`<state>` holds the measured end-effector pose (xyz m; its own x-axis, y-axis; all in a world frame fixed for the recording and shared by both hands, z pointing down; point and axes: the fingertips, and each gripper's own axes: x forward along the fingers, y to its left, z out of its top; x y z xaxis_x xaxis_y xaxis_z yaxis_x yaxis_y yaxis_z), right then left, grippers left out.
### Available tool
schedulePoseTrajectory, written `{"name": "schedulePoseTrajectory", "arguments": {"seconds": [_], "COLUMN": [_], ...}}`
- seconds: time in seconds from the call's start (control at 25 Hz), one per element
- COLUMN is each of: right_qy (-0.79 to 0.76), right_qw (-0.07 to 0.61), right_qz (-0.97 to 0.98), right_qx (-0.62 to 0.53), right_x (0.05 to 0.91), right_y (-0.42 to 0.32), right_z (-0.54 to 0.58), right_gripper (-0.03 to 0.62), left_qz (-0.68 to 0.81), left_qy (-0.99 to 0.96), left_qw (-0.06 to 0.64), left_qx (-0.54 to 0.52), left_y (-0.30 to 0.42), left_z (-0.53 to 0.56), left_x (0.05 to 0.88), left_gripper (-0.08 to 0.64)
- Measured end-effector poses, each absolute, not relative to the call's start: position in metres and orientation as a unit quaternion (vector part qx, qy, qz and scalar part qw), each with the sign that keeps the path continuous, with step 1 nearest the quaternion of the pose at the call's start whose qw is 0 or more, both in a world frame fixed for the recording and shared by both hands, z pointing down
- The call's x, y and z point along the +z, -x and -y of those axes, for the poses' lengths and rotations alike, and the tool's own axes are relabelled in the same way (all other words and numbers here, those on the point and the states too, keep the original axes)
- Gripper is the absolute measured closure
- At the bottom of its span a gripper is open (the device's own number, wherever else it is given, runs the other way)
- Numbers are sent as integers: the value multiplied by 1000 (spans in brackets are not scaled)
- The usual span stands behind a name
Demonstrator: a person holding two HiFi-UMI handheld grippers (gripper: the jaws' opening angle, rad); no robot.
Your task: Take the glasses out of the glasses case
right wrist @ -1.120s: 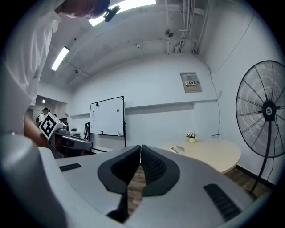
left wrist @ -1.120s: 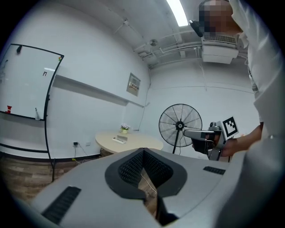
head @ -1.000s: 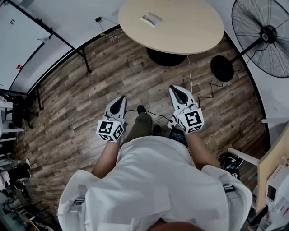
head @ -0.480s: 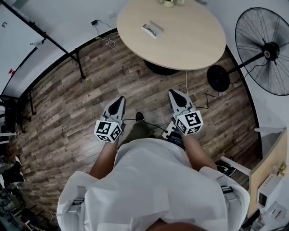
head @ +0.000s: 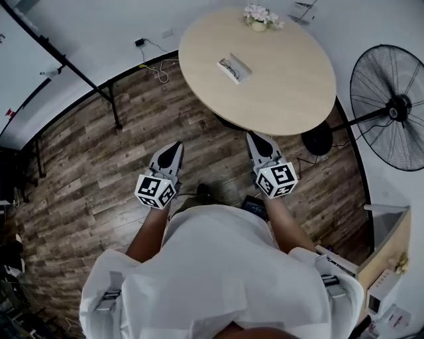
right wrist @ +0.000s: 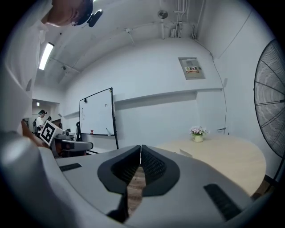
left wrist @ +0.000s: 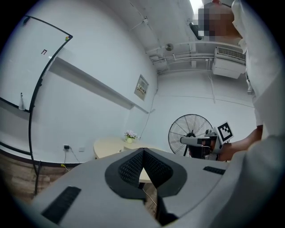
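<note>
The tabletop (head: 291, 93) and case (head: 234, 68) have come nearer the left gripper (head: 177, 146) and right gripper (head: 256, 138), whose empty, clenched fingers could shove the case if they arrive unopened.

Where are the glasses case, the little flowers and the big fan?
glasses case (head: 241, 71): head view, the case's right part.
flowers (head: 260, 14): head view, the blossoms.
fan (head: 399, 101): head view, its hub.

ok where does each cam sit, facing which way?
Head view: on head, steeply down at floor, table; shows torso, arms, left gripper, right gripper.
Left gripper view: on left gripper, along shut jaws toward table, fan; right gripper at right.
Right gripper view: on right gripper, along shut jaws toward table; left gripper at left.
Shared: table in all.
</note>
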<state>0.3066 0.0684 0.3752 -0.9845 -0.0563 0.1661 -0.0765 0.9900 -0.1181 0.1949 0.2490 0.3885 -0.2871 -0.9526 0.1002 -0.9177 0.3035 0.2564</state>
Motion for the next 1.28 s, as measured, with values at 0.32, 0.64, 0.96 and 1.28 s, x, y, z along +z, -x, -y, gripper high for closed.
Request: {"name": "schedulePoseTrajectory", "arguments": {"seconds": [0.32,0.64,0.96,1.28], "right_qy": [-66,-80,-61,-51], "right_qw": [60,58,61,58], "right_qz": [994,992,992,991], "right_qx": [61,79,95,111], "right_x": [361,372,388,395], "right_y": [-264,-224,-133,-40], "right_z": [-36,3,46,98], "right_gripper": [568,568,568,568], "left_qz": [790,787,791,783], "left_qy": [-597,-601,-591,-598], "left_qw": [117,119,145,162], "left_qx": [-80,-77,-70,-48], "left_y": [-138,-85,-9,76], "left_z": [-232,-194,-148,-81], "left_x": [387,389,404,408], "left_gripper": [548,548,548,548]}}
